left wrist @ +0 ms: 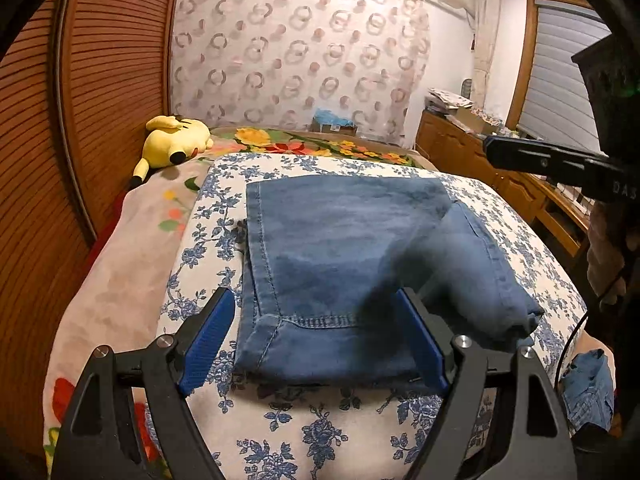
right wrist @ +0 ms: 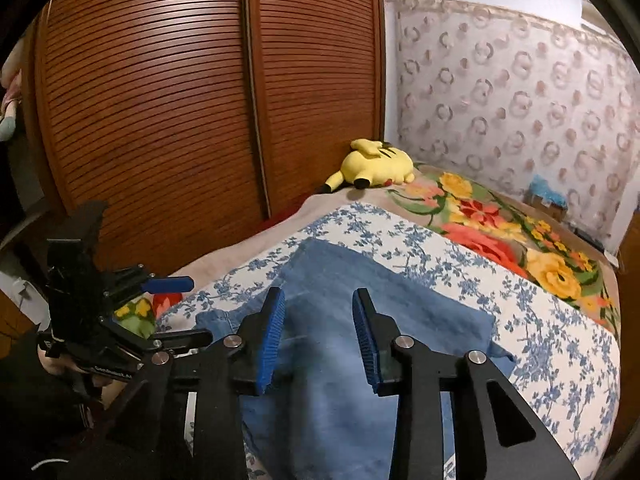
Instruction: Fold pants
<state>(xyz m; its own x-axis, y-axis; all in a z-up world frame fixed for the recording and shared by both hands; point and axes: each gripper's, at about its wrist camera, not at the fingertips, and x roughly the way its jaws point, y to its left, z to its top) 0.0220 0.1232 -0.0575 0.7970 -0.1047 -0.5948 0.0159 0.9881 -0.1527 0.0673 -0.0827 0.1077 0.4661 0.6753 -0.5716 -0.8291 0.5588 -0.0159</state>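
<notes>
Pants (left wrist: pixel 344 264): blue denim, folded into a rough rectangle on the bed; pale double stitching runs along the left seam and the near hem. A second layer sticks out at the right edge, ending in a rumpled, rolled corner.
Pants, my right view (right wrist: pixel 384 320): the same denim, soft and blurred close to the camera, lying flat under my right jaws.
My left gripper (left wrist: pixel 316 340): jaws stand wide apart, with ribbed blue pads on black angular fingers. The near hem of the pants lies between them, but the pads do not press on it.
My right gripper (right wrist: pixel 320 340): jaws partly apart with a clear gap, holding nothing; denim shows through the gap below. In the left view it appears as a dark bar at the right edge (left wrist: pixel 560 164).
Left gripper from my right view (right wrist: pixel 120 312): black frame, one blue pad showing, off the left edge of the pants.
Bed (left wrist: pixel 280 420): white cover printed with blue flowers, smooth under the pants.
Blanket (right wrist: pixel 520 240): bright red and yellow flower print, beyond the cover.
Plush (left wrist: pixel 172 144): yellow, soft, lying on its side by the wardrobe.
Wardrobe (right wrist: pixel 180 100): brown wood, fine horizontal slats.
Curtain (left wrist: pixel 296 52): pale, ring pattern.
</notes>
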